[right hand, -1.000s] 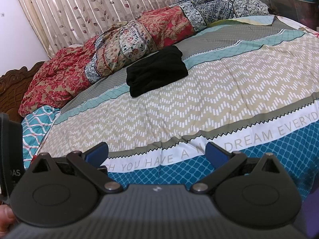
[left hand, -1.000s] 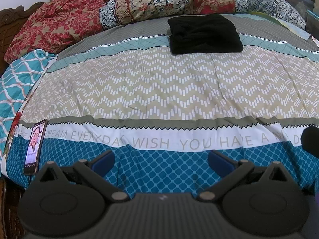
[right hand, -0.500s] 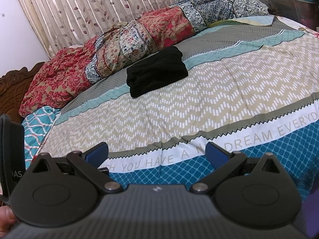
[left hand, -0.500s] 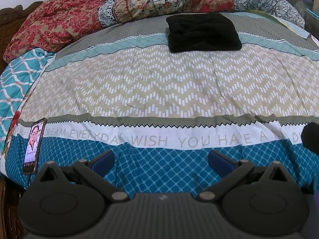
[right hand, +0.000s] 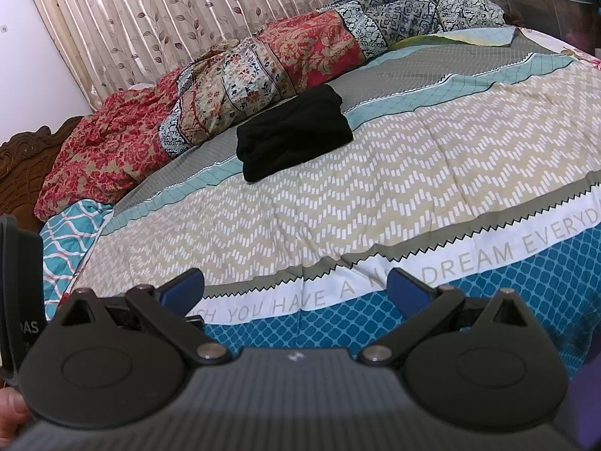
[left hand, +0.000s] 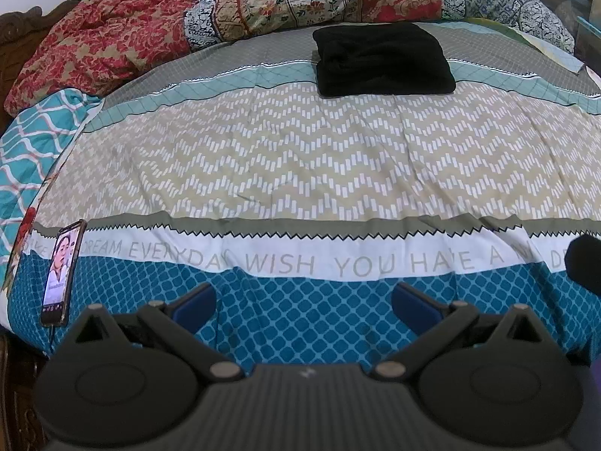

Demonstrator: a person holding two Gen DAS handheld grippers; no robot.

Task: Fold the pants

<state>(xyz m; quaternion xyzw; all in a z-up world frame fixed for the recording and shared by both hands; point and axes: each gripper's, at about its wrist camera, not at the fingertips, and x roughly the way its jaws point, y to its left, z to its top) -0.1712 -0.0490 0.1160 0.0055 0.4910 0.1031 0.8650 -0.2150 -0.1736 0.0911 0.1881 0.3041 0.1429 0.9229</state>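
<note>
The black pants (left hand: 383,61) lie folded into a compact rectangle on the far part of the bed, on the grey and teal bands of the patterned bedspread (left hand: 300,173). In the right wrist view the pants (right hand: 295,137) sit left of centre, folded edges toward me. My left gripper (left hand: 304,302) is open over the blue near edge of the bed, far from the pants, nothing between its blue pads. My right gripper (right hand: 296,288) is also open and empty, above the lettered white band.
A crumpled floral quilt (left hand: 240,18) runs along the far side of the bed. A phone (left hand: 62,274) with a lit screen lies at the bed's left near corner. A carved wooden headboard (right hand: 22,165) and a leaf-print curtain (right hand: 169,11) are at the left and back.
Both views have shifted only slightly; the left gripper has drifted a little lower or nearer. Pants and grippers' openings are unchanged.
</note>
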